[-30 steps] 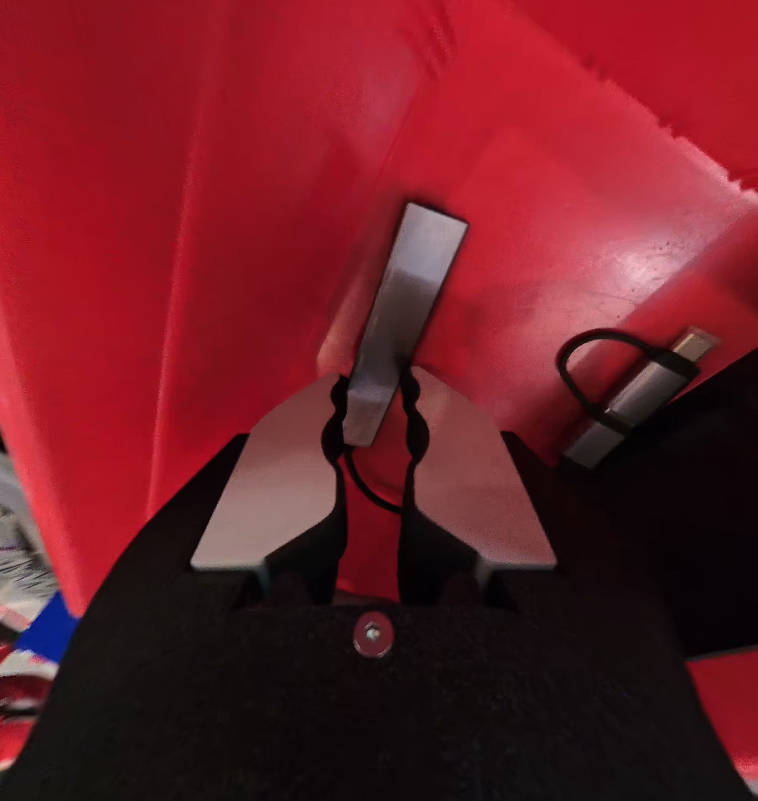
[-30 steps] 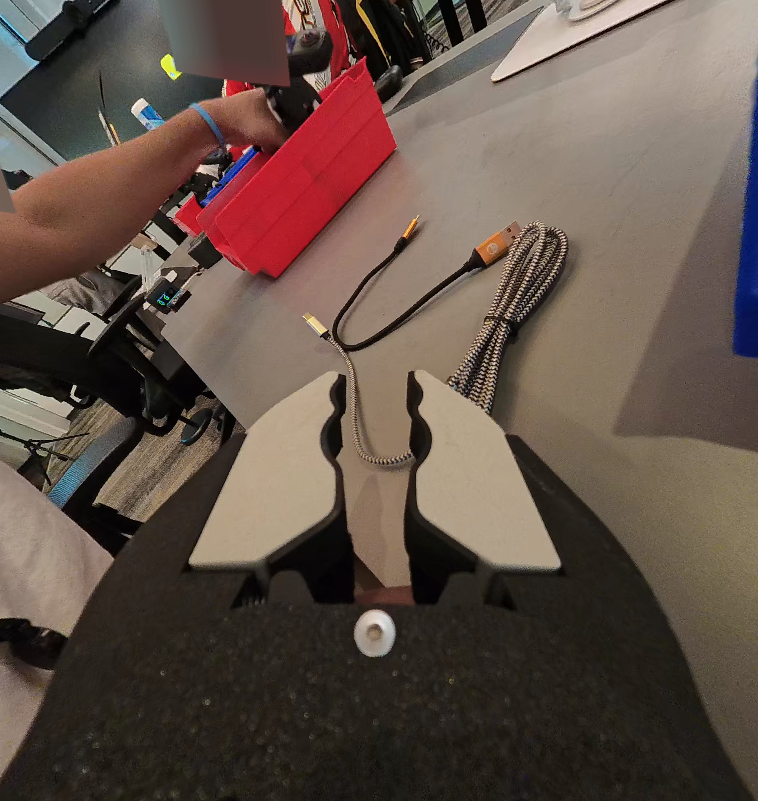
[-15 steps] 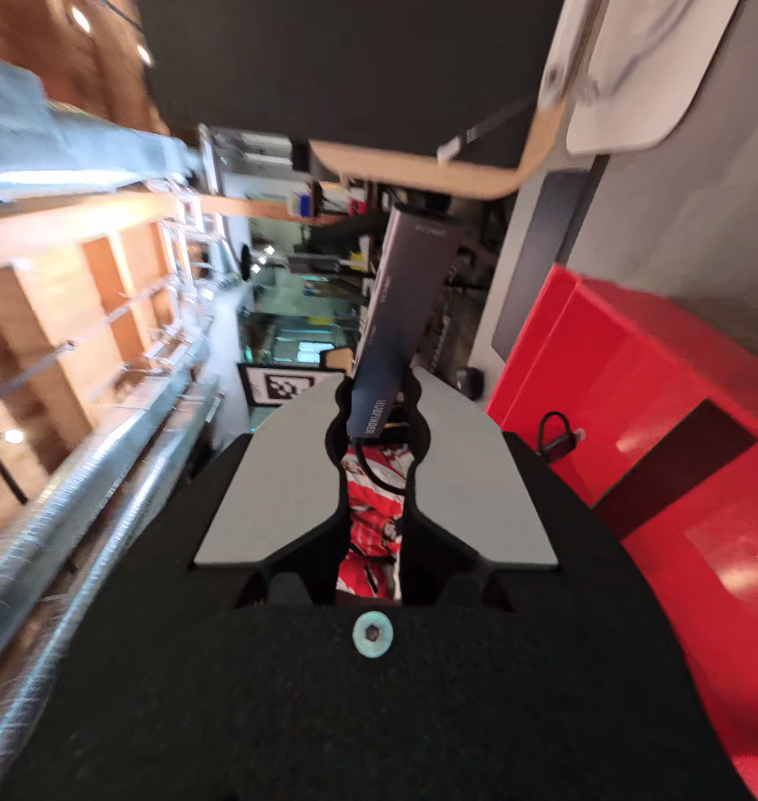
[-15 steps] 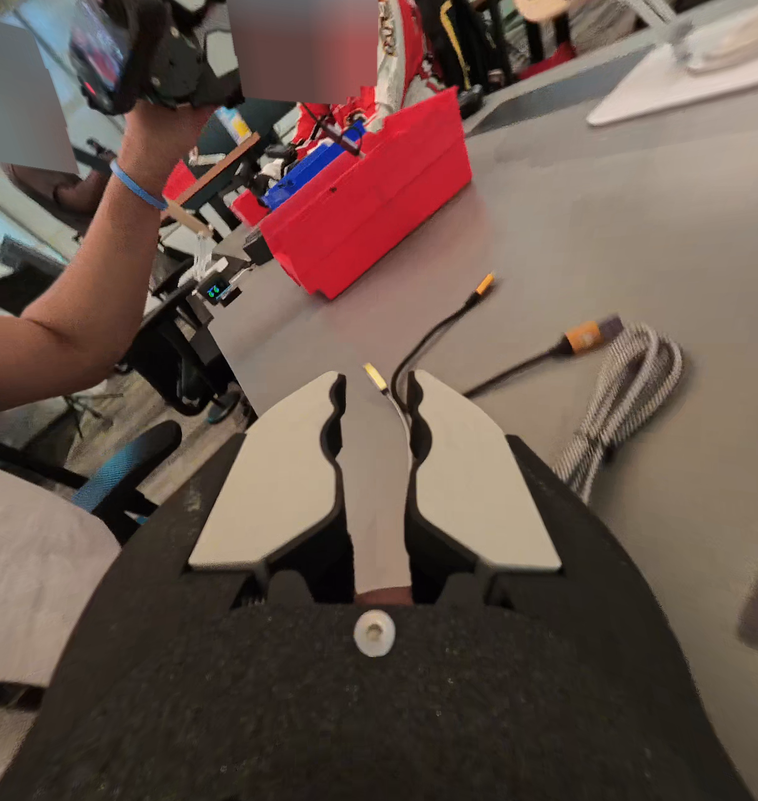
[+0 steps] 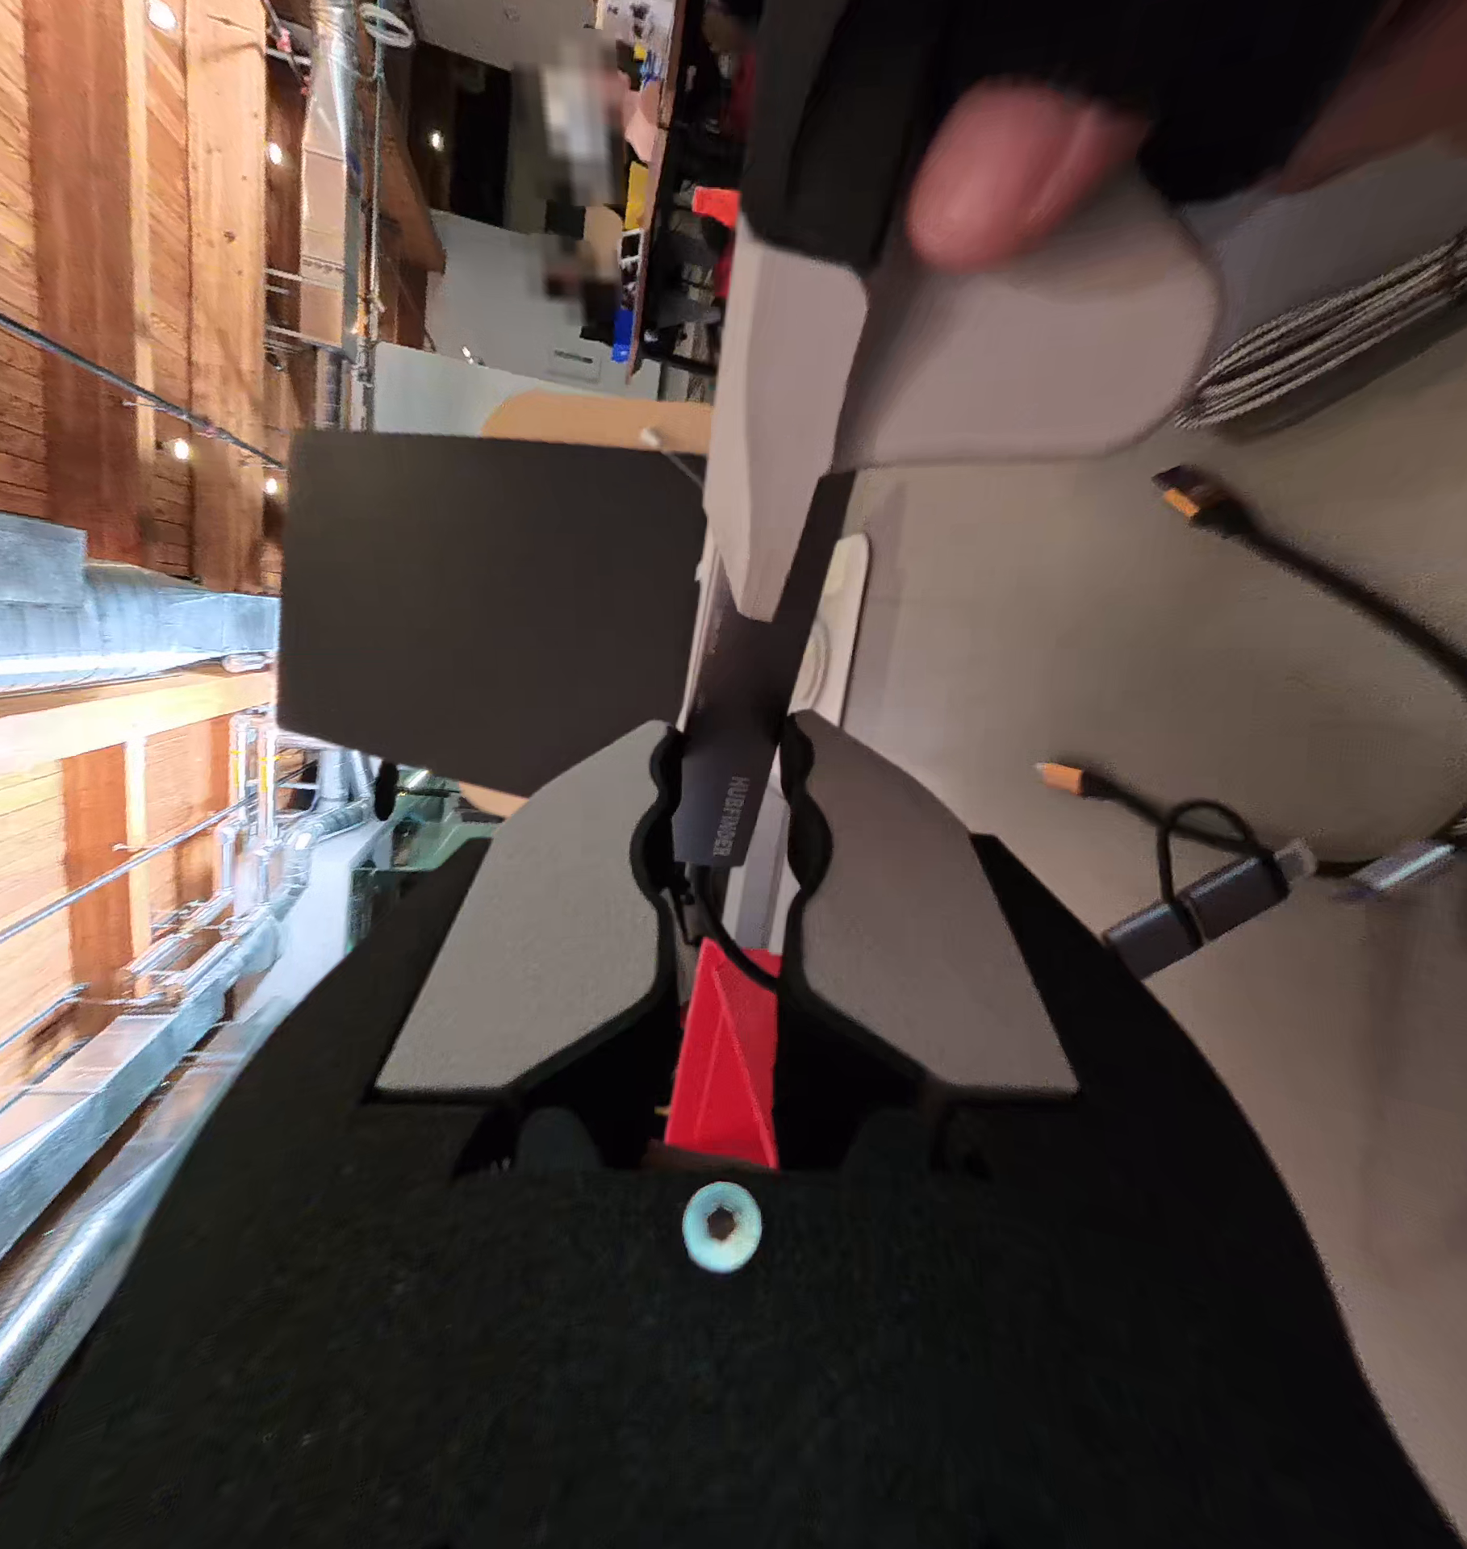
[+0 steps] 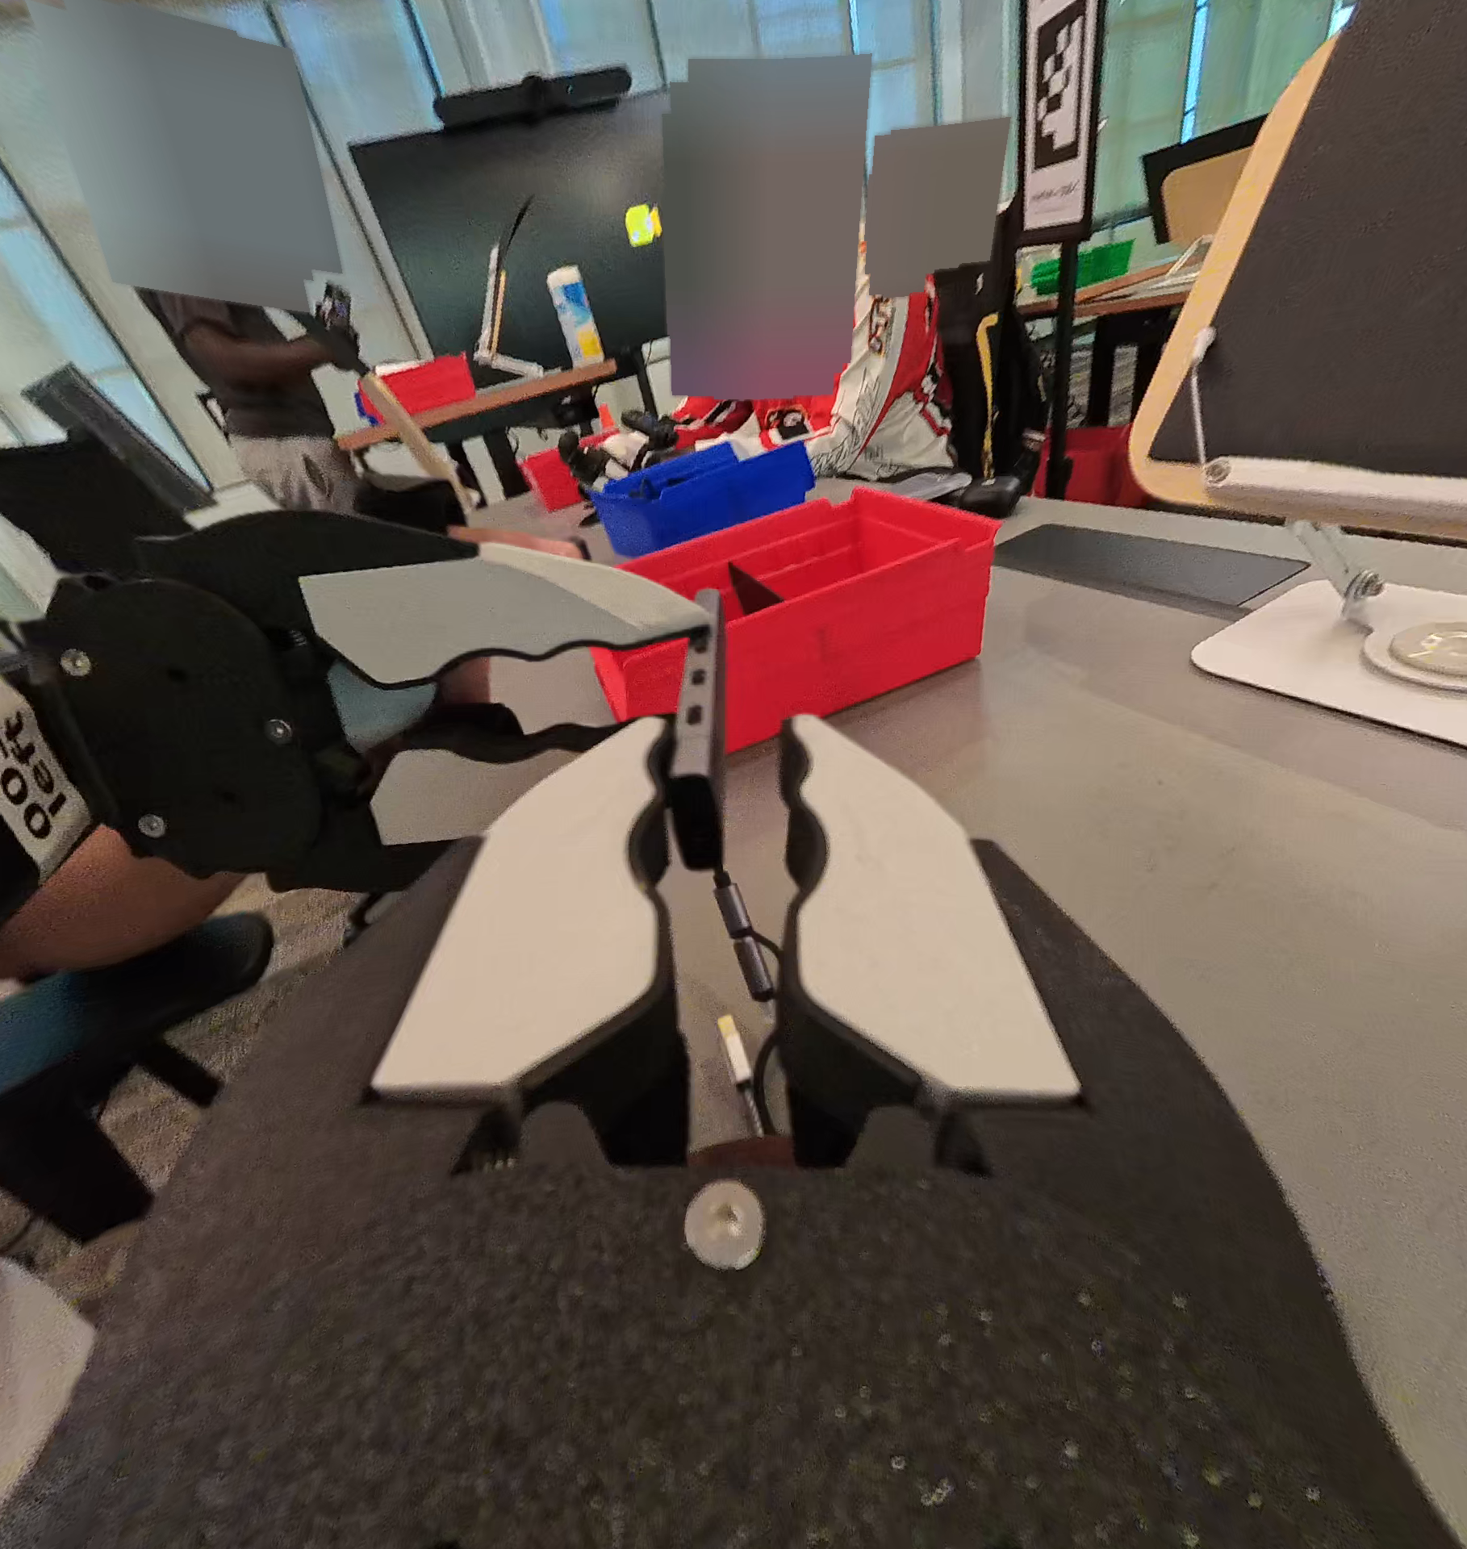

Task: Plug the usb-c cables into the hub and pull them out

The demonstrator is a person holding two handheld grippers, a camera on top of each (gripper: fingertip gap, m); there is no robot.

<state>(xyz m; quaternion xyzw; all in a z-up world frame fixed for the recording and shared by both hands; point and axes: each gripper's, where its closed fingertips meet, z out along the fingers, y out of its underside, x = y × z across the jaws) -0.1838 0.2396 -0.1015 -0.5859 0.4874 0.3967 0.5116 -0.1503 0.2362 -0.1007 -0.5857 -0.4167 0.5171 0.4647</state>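
Observation:
My left gripper [image 5: 726,738] is shut on a slim dark grey hub [image 5: 730,805], both pads pressing its narrow edges near the end where its black cable comes out. The hub points away from me toward the other gripper, and a finger [image 5: 1007,360] of that gripper and a person's thumb cover its far end. In the right wrist view the hub [image 6: 697,696] stands edge-on with its ports showing. It lies against the left pad of my right gripper [image 6: 726,738], with a clear gap to the right pad, so that gripper is open. The left gripper [image 6: 659,675] comes in from the left.
A black cable with orange plugs [image 5: 1183,503], a braided cable bundle [image 5: 1342,335] and a grey adapter [image 5: 1200,905] lie on the grey table [image 6: 1132,838]. A red bin [image 6: 839,637] and a blue bin [image 6: 697,494] stand behind. A white stand base [image 6: 1342,654] sits at the right. My left and right fingertips are right by each other.
My left gripper lifted the hub out of the red bin and brought it over the table to the right gripper. The right gripper rose from the cables, and its jaws narrowed slightly around the hub's end.

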